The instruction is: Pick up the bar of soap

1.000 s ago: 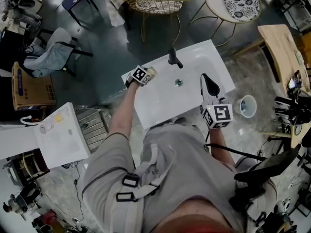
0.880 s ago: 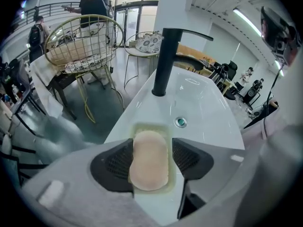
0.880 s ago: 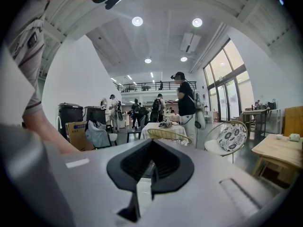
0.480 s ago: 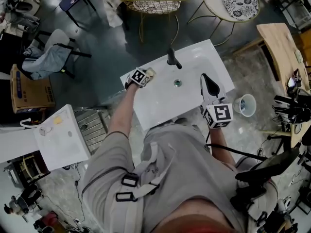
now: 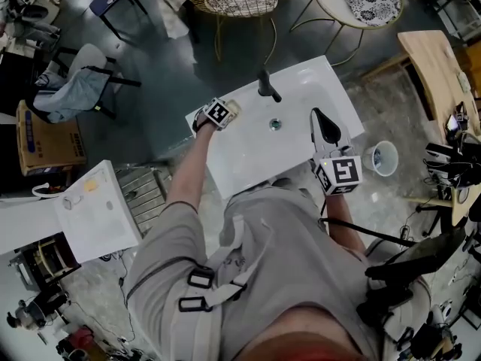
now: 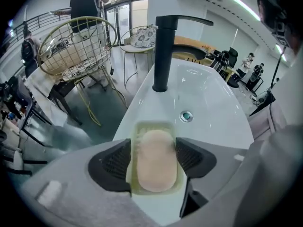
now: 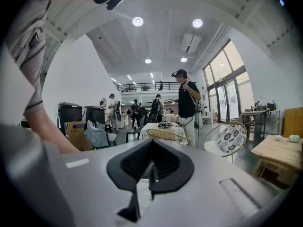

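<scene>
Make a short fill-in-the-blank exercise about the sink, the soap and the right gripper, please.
1. The bar of soap lies ____ the pale dish.
2. The faucet behind it is ____ in colour.
3. The round drain sits in the ____ sink.
4. The right gripper has its jaws ____, with nothing between them.

Missing words: in; black; white; shut.

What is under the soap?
A pale yellow soap dish lies under the bar of soap, on the rim of the white sink. The soap hides the dish's middle.
</scene>
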`<action>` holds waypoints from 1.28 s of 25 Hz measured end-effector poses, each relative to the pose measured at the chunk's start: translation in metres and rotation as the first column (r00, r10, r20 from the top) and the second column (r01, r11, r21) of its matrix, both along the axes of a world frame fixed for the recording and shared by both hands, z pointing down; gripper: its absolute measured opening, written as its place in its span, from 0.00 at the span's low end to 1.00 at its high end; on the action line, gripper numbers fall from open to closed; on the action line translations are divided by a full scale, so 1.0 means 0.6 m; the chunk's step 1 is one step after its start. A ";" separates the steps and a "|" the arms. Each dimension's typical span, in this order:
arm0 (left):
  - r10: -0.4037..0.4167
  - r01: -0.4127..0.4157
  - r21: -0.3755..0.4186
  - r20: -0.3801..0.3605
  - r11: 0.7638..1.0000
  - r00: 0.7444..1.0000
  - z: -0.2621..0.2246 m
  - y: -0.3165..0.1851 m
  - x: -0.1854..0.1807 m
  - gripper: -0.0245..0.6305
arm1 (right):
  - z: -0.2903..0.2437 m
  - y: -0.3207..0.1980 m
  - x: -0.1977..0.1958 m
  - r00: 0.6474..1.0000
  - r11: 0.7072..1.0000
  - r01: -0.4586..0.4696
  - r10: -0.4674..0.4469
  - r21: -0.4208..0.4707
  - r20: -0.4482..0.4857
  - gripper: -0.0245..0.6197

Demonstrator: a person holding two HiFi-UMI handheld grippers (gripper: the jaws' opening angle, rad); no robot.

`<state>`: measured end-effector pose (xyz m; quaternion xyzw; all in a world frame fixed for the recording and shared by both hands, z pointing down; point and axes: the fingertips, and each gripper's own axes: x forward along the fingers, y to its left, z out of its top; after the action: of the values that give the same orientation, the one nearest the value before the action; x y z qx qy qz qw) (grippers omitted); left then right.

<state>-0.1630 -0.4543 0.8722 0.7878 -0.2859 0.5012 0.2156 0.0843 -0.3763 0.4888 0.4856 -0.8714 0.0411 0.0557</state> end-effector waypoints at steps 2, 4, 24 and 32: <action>-0.018 0.018 0.024 0.035 1.000 0.999 -0.001 -0.009 -0.011 0.45 | 0.001 -0.001 0.001 1.000 1.000 0.001 -0.001 0.000 0.000 0.04; -0.034 0.030 0.062 0.061 0.998 0.998 -0.002 -0.017 -0.021 0.40 | 0.002 0.000 0.002 1.000 1.000 0.000 0.000 0.003 -0.001 0.04; -0.136 0.135 0.039 0.033 0.990 0.990 0.005 -0.029 -0.050 0.41 | 0.012 -0.005 0.016 1.000 1.000 -0.030 0.030 -0.001 -0.003 0.04; -0.147 0.152 0.109 -0.050 0.982 0.988 -0.038 -0.025 -0.051 0.22 | 0.012 -0.011 0.009 0.999 0.999 -0.033 0.033 0.005 0.016 0.04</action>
<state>-0.1935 -0.4691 0.8492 0.7852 -0.3676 0.4503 0.2136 0.0897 -0.3828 0.4960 0.4996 -0.8639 0.0437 0.0470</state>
